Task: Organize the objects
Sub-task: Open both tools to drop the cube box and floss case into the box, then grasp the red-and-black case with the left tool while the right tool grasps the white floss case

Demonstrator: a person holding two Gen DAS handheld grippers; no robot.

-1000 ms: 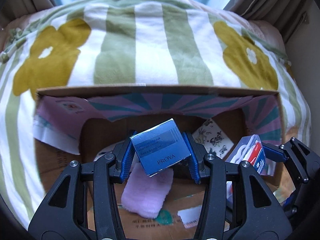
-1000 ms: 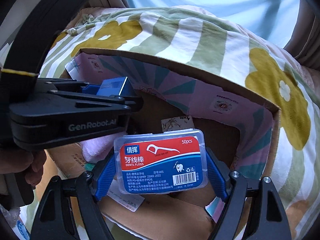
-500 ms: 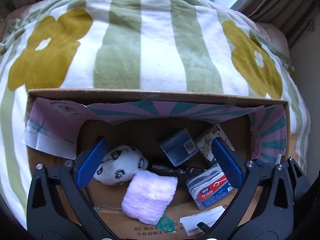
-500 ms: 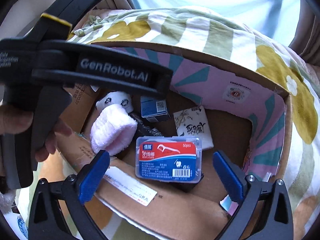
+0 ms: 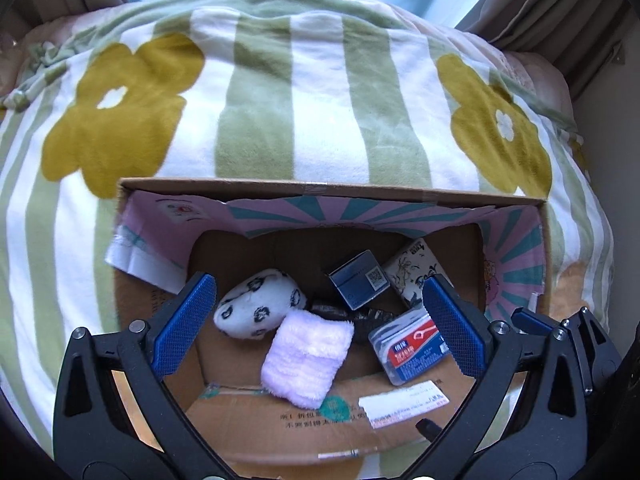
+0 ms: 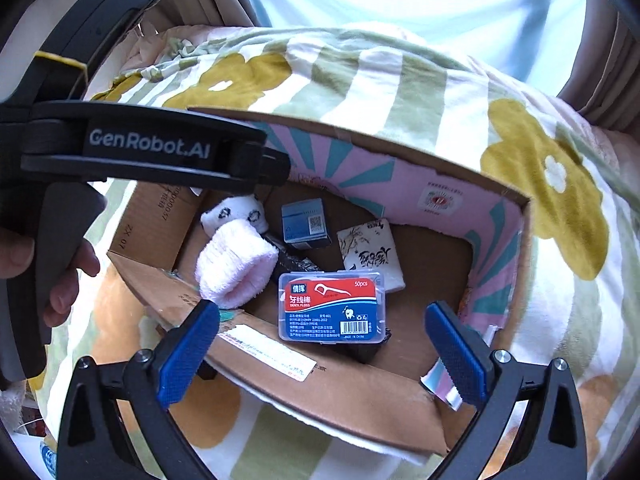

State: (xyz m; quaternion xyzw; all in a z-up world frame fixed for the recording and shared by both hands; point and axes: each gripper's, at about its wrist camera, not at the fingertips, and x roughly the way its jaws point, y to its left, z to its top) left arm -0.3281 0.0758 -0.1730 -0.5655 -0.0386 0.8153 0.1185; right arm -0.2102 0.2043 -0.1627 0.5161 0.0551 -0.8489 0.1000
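- Left wrist view: left gripper (image 5: 320,320) at the bottom of the frame, jaws wide apart, nothing between the blue pads, above an open cardboard box (image 5: 332,192) on a green-striped flowered blanket (image 5: 256,120).
- Inside the box: spotted white plush (image 5: 260,304) at centre left, pink fluffy cloth (image 5: 308,356) touching it just below, dark blue carton (image 5: 360,284) at centre right, printed tissue pack (image 5: 416,276) beside it.
- Floss box (image 5: 412,344), red and blue label, lying flat at lower right, partly behind the right pad.
- Right wrist view: right gripper (image 6: 320,352) at the bottom, jaws spread wide and empty, floss box (image 6: 332,306) lying in the box above them.
- Hand (image 6: 52,280) at the left edge gripping the other handle.
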